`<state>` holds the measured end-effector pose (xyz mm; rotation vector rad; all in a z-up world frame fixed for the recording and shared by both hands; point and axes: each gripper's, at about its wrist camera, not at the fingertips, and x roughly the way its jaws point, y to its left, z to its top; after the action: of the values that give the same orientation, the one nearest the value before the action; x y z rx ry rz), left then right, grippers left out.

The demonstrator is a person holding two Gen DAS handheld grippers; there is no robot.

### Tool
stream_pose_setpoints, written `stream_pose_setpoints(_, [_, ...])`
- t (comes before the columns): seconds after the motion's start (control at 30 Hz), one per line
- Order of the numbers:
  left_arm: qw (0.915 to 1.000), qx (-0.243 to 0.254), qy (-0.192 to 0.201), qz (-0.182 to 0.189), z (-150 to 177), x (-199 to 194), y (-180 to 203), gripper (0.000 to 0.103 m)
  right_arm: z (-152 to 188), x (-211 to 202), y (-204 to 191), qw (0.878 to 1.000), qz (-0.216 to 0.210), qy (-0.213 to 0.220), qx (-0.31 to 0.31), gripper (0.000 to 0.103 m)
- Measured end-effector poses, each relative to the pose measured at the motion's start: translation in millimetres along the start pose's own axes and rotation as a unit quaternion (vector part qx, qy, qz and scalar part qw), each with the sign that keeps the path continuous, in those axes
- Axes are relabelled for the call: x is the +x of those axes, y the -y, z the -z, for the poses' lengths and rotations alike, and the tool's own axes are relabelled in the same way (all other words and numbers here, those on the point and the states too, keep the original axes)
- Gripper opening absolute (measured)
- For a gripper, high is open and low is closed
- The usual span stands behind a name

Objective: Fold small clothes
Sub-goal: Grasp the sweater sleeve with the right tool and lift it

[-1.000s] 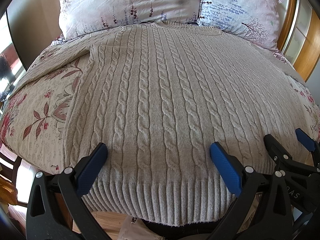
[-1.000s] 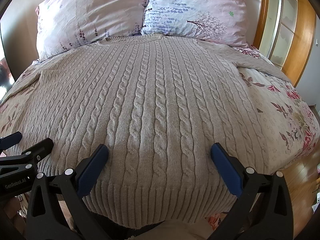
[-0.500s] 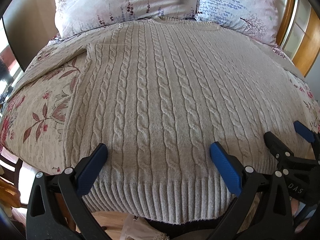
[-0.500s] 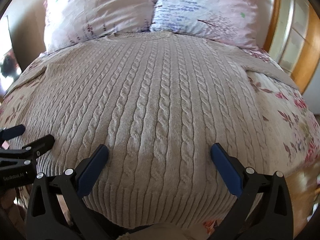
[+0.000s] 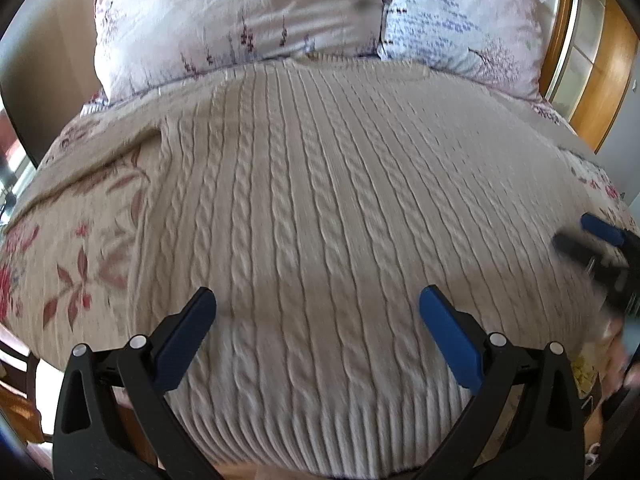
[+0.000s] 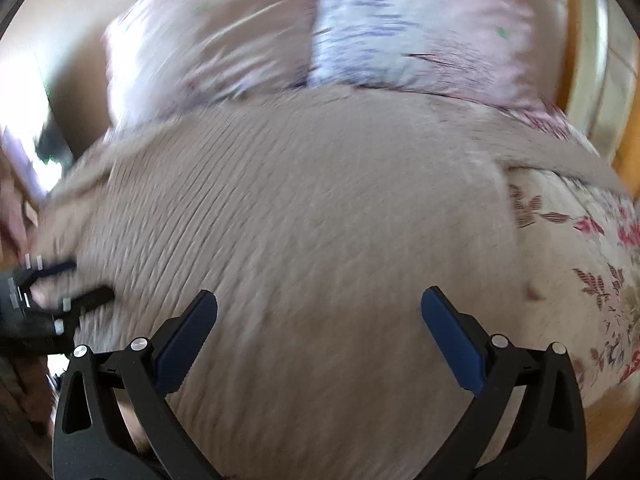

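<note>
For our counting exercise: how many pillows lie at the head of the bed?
2. A pink floral pillow lies on the left behind the sweater, and a white-and-lilac tree-print pillow beside it on the right. Others may be hidden.

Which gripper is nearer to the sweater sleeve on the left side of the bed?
Left. The left gripper hovers over the hem near the left sleeve; the right gripper is toward the opposite side.

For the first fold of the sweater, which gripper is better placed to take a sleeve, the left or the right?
Hard to call; slightly the left. Both the left gripper and the right gripper hang open above the hem of the sweater. The left view is sharper and shows the left sleeve lying clear.
</note>
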<state>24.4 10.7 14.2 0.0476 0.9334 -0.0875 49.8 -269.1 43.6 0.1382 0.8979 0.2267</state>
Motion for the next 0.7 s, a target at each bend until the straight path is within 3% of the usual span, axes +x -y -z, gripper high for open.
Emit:
stream_pose_setpoints(0.17, [0.9996,0.005,0.028,0.006,-18,6,-8,0.101,-44,1,85,0.988,-0.005,0.017,0.151,0.1])
stream_pose_setpoints(0.23, [0.9989,0.003,0.044,0.019,-23,4,-12,0.101,-60,5,127,0.976,0.005,0.019,0.218,0.089])
stream_pose_setpoints(0.37, [0.9967,0.014,0.076,0.027,-43,-2,-17,0.101,-80,15,201,0.944,0.027,0.024,0.327,0.079])
stream_pose_setpoints(0.57, [0.9978,0.02,0.059,0.021,-73,10,-25,0.101,-91,34,252,0.922,0.053,0.019,0.383,0.074])
stream_pose_setpoints(0.7, [0.998,0.003,0.037,0.05,-87,26,-34,0.101,-92,39,272,0.911,0.058,0.033,0.408,0.057])
